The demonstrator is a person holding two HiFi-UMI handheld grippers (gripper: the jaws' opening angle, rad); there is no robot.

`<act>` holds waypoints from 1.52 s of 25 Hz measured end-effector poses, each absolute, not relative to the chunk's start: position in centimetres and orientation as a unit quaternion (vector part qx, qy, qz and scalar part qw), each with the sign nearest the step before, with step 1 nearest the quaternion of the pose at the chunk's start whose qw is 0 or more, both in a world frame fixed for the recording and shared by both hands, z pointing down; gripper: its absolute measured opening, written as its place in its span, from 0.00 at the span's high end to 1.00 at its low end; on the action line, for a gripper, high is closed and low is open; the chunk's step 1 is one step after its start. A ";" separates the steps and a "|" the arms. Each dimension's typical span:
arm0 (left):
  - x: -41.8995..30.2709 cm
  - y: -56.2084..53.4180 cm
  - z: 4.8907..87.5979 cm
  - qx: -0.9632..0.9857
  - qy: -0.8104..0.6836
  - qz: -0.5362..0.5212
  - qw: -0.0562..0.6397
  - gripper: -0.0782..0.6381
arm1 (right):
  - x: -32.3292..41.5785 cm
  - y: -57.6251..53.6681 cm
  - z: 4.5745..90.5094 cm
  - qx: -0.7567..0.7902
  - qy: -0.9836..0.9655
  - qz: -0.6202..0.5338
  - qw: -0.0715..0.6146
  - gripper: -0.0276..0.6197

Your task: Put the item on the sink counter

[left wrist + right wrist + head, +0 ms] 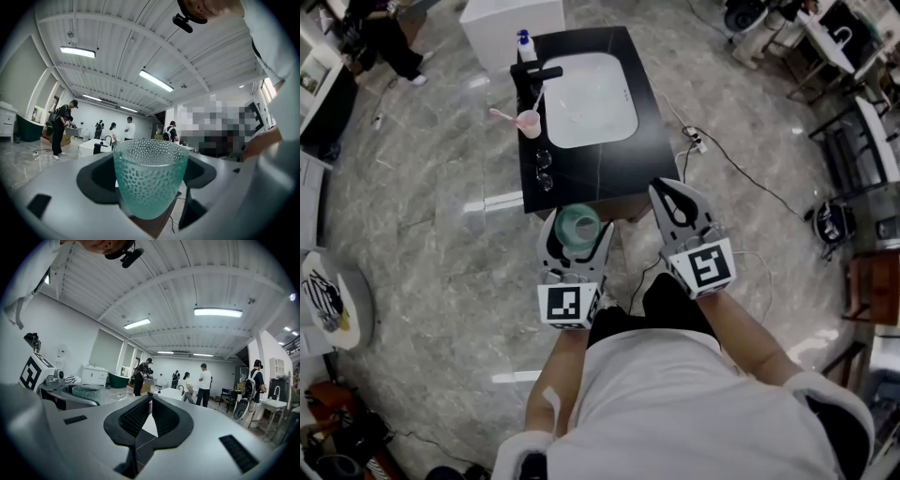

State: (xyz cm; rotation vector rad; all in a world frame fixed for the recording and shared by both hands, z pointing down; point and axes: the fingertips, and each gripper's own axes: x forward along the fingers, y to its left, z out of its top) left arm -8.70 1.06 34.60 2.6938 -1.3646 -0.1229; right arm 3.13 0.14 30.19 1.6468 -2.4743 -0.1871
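My left gripper is shut on a teal dimpled glass cup, held upright just in front of the near edge of the black sink counter. In the left gripper view the cup fills the gap between the jaws. To its right, my right gripper is shut and holds nothing, its tip over the counter's near right corner. In the right gripper view its jaws meet at the tips, and the cup shows at the left.
The counter carries a white basin, a black faucet, a pink cup with a toothbrush, a soap bottle and clear glass items. A cable and power strip lie on the floor at the right.
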 end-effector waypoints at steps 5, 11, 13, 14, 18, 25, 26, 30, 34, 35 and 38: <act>-8.4 -0.3 34.2 0.895 -0.440 -0.037 0.063 0.36 | 4.2 -0.3 29.5 0.569 -0.816 -0.066 0.083 0.90; -8.2 -1.3 34.0 0.894 -0.443 -0.042 0.056 0.36 | 4.0 -1.6 29.2 0.565 -0.817 -0.079 0.081 0.90; -8.3 -1.8 34.0 0.892 -0.448 -0.038 0.056 0.36 | 3.9 -2.3 28.9 0.559 -0.821 -0.081 0.078 0.90; -8.3 -2.1 34.0 0.890 -0.451 -0.037 0.052 0.36 | 3.8 -2.8 28.8 0.556 -0.824 -0.081 0.076 0.90; -8.4 -2.8 33.2 0.885 -0.462 -0.040 0.040 0.36 | 3.6 -4.0 28.8 0.546 -0.831 -0.078 0.069 0.90; -7.5 -5.2 33.6 0.881 -0.471 -0.026 0.041 0.36 | 4.2 -5.5 29.1 0.534 -0.840 -0.075 0.067 0.90; -7.3 -5.5 33.6 0.881 -0.471 -0.025 0.040 0.36 | 4.5 -5.5 29.4 0.534 -0.840 -0.071 0.070 0.90; -6.9 -7.0 34.2 0.880 -0.473 -0.018 0.038 0.36 | 5.4 -5.8 30.4 0.536 -0.839 -0.061 0.073 0.90; -6.4 -8.5 35.0 0.882 -0.470 -0.009 0.041 0.36 | 6.1 -6.0 31.2 0.539 -0.838 -0.049 0.077 0.90; -6.2 -8.8 35.3 0.882 -0.470 -0.006 0.041 0.36 | 6.4 -6.1 31.4 0.540 -0.837 -0.047 0.078 0.90; -6.0 -9.3 36.0 0.881 -0.471 0.001 0.042 0.36 | 6.9 -6.2 32.1 0.541 -0.836 -0.042 0.081 0.90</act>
